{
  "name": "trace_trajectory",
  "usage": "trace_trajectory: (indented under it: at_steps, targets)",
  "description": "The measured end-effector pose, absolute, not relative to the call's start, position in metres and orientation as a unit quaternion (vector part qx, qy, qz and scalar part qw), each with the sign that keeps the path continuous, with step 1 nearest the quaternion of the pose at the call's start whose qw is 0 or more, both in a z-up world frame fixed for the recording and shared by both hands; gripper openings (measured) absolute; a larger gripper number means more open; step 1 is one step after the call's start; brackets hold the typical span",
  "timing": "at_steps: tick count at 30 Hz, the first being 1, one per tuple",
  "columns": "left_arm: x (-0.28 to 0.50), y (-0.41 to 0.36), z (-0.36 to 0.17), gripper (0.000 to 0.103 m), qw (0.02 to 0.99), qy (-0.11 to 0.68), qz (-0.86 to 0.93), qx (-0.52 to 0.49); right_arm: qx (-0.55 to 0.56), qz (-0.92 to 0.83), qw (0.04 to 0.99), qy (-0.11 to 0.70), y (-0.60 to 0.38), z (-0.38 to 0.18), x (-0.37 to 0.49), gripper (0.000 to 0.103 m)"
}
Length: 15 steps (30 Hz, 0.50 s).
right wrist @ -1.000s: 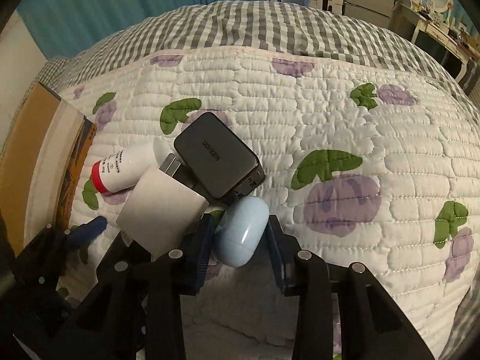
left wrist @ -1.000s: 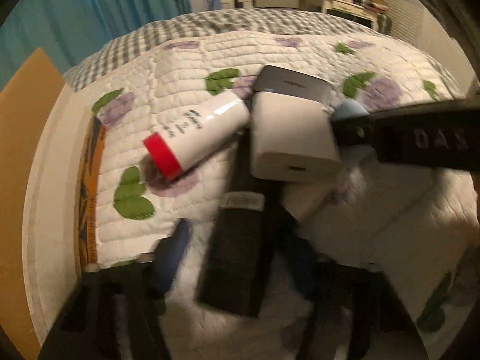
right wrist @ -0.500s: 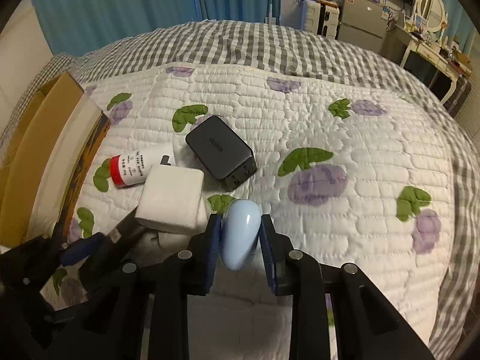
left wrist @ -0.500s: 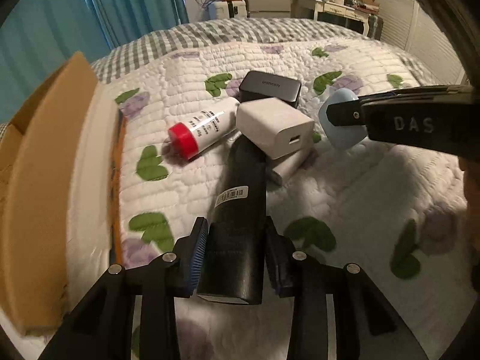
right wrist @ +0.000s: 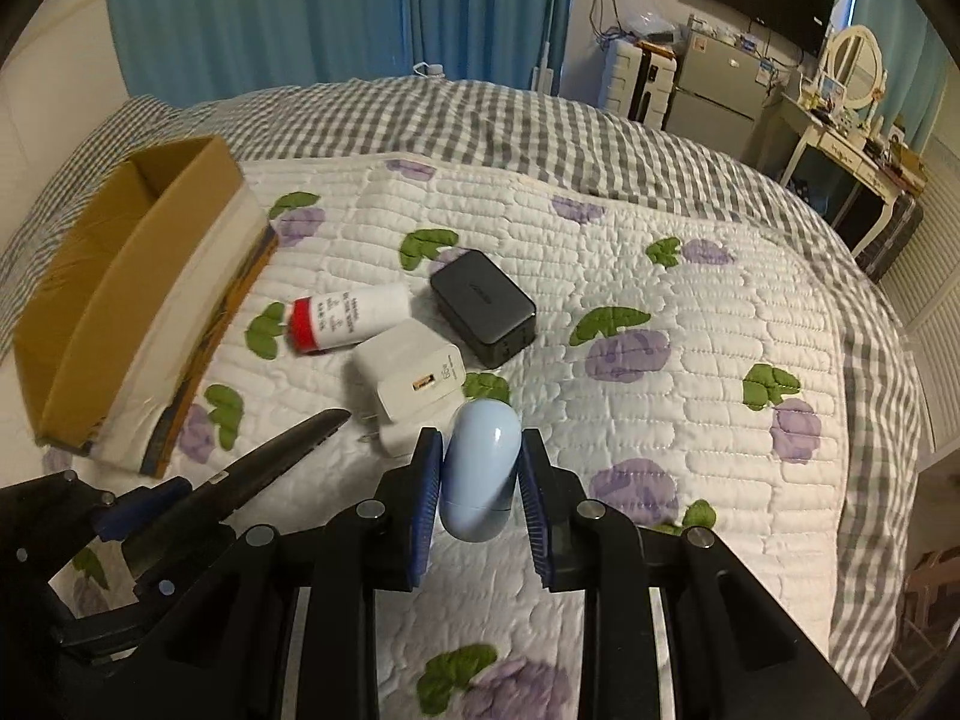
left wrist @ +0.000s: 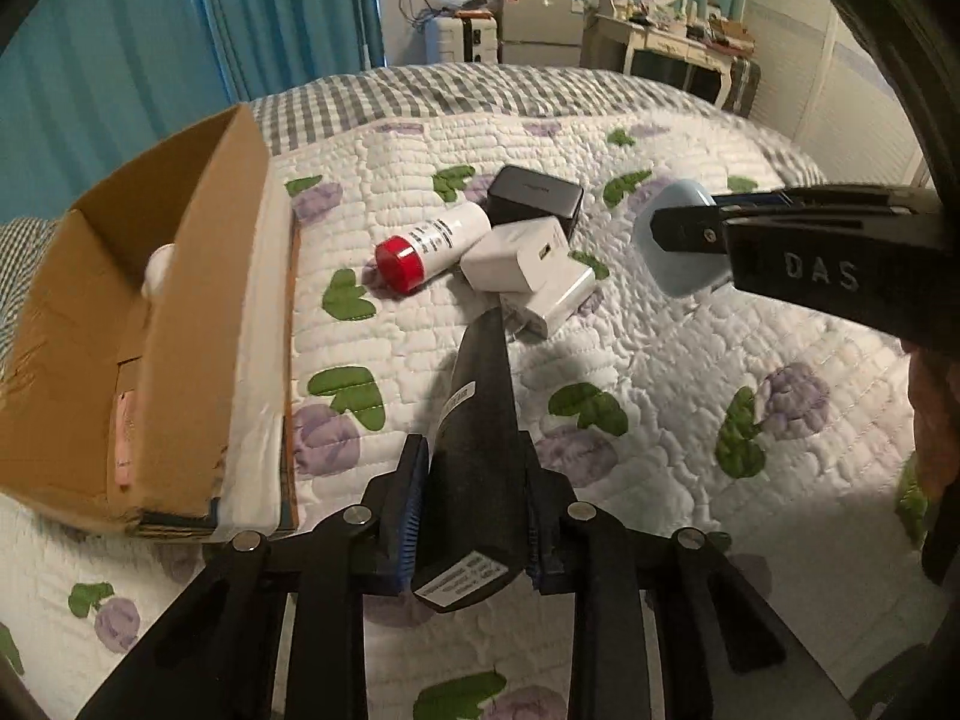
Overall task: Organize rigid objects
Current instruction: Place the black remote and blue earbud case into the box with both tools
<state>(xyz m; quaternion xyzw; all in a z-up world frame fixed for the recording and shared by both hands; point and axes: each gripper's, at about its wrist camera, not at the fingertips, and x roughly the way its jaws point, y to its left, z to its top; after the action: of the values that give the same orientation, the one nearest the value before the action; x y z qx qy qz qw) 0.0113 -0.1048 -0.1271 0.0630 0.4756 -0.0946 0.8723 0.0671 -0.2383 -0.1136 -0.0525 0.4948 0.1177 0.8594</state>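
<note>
My left gripper (left wrist: 474,516) is shut on a long black tapered object (left wrist: 480,450) and holds it above the quilt; it also shows in the right wrist view (right wrist: 240,480). My right gripper (right wrist: 480,480) is shut on a light blue oval case (right wrist: 480,471), also lifted; the case shows in the left wrist view (left wrist: 678,246). On the quilt lie a white bottle with a red cap (left wrist: 432,243), a black charger (left wrist: 537,201) and two white chargers (left wrist: 522,258), bunched together. An open cardboard box (left wrist: 150,330) stands at the left.
A white round thing (left wrist: 157,267) lies inside the box. The quilted bedspread (right wrist: 690,360) spreads to the right over a checked blanket (right wrist: 480,120). Beyond the bed are blue curtains, a small fridge and a dressing table.
Both grippers have risen and pulled back from the pile, each lifting its object. The box has come into full view at the left.
</note>
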Motion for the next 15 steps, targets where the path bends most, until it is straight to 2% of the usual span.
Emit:
trace_trajectory:
  at_steps: [7,15]
  targets:
    - [0.008,-0.090,-0.092,0.023,0.888,0.450,-0.091,0.034,-0.053,0.121,0.872,0.471,-0.232,-0.071,0.051,0.025]
    - [0.008,-0.067,-0.021,0.021,0.917,0.388,-0.086,0.034,-0.059,0.137,0.891,0.429,-0.207,-0.008,0.042,0.025]
